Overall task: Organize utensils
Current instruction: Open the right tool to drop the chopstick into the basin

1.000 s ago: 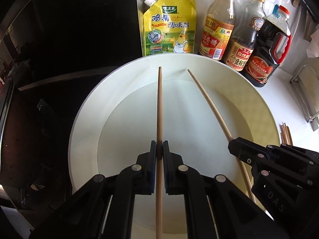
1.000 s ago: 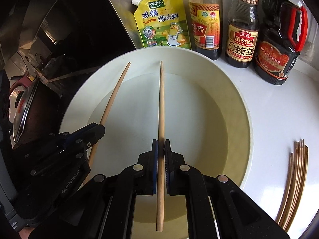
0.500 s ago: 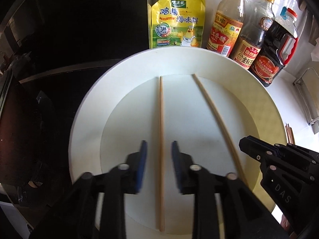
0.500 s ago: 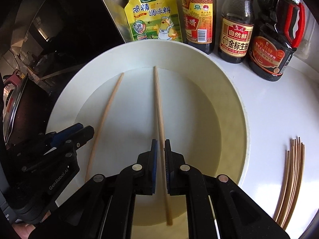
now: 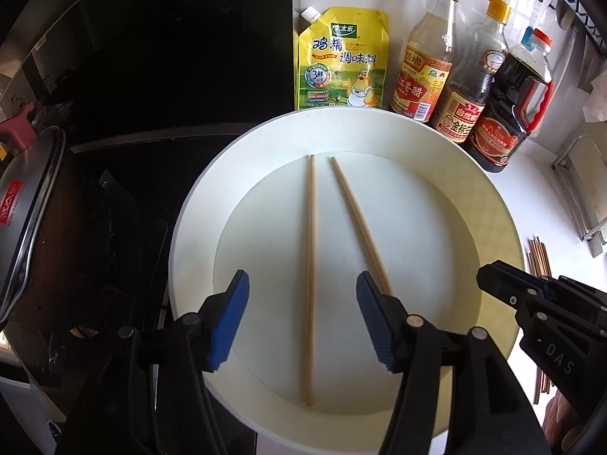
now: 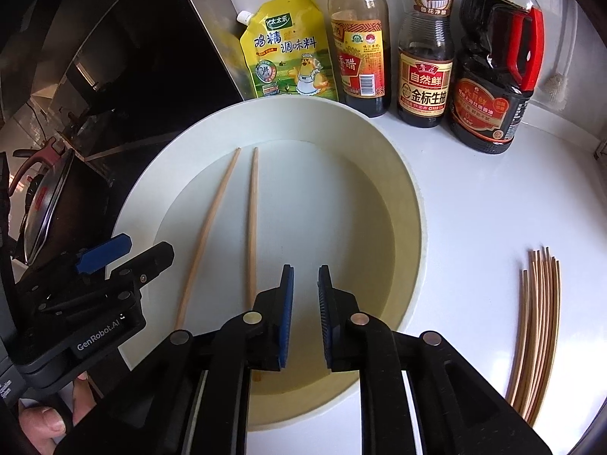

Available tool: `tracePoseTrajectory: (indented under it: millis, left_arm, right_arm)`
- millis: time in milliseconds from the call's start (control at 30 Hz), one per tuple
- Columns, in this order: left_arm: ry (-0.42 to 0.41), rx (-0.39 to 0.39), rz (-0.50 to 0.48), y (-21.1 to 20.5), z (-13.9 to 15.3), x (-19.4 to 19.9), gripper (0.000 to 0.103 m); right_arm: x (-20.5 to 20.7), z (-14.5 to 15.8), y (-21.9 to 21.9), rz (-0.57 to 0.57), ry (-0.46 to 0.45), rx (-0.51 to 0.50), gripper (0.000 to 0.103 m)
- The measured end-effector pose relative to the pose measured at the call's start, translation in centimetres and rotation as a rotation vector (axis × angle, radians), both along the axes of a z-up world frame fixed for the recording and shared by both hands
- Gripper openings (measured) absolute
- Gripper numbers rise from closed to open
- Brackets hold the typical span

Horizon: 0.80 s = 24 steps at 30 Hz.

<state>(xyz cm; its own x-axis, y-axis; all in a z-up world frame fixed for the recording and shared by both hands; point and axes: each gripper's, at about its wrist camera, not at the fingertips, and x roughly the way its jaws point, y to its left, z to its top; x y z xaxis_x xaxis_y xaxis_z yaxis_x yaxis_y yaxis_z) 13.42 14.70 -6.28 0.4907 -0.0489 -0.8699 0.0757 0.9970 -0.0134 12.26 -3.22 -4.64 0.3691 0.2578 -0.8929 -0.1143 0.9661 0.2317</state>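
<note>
Two wooden chopsticks lie loose and nearly side by side in a big white plate (image 5: 197,204). In the left wrist view, one chopstick (image 5: 311,250) runs between the wide-apart jaws of my left gripper (image 5: 302,278), which are opening and do not touch it. The other chopstick (image 5: 356,220) slants under the right blue pad. In the right wrist view, my right gripper (image 6: 305,269) hangs over the plate (image 6: 409,197), its jaws opening by a narrow gap with nothing between them. The nearer chopstick (image 6: 252,220) lies just left of its left finger.
A yellow seasoning pouch (image 5: 341,60) and three sauce bottles (image 6: 425,57) stand behind the plate. A bundle of several chopsticks (image 6: 538,326) lies on the white counter to the right. A black stove and a lidded pot (image 5: 26,220) are on the left.
Both grippers have let go of their chopsticks, which now lie in the plate. Both have drawn back, and the right gripper has shifted to the right of its chopstick.
</note>
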Motion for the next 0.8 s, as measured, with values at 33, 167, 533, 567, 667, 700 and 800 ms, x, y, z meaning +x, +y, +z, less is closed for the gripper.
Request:
tracePoseTrajectory:
  millis: [33, 167, 533, 567, 667, 700, 800]
  left_arm:
    - [-0.002, 0.002, 0.0, 0.0, 0.2, -0.3, 0.059]
    - [-0.012, 0.005, -0.006, -0.5, 0.8, -1.3, 0.062]
    - [-0.047, -0.023, -0.078, -4.2, 3.1, -3.9, 0.064]
    - [-0.048, -0.027, -0.088, -4.7, 3.2, -4.1, 0.065]
    - [-0.051, -0.031, -0.116, -6.3, 3.5, -4.7, 0.065]
    - [-0.05, -0.032, -0.126, -6.8, 3.5, -4.9, 0.065]
    - [-0.05, -0.035, -0.155, -8.3, 3.5, -5.5, 0.065]
  right_arm:
    - [-0.3, 0.3, -0.2, -0.001, -0.004, 0.003, 0.014]
    - [-1.6, 1.3, -0.8, -0.008, -0.023, 0.009, 0.016]
    - [-5.8, 2.9, -5.5, -0.074, -0.036, 0.003, 0.022]
    - [-6.2, 3.0, -5.9, -0.08, -0.037, 0.001, 0.022]
    - [-7.1, 3.2, -7.6, -0.109, -0.037, -0.005, 0.022]
    - [-7.4, 3.3, -8.1, -0.118, -0.037, -0.005, 0.022]
    - [-8.2, 3.5, -9.7, -0.143, -0.042, -0.014, 0.022]
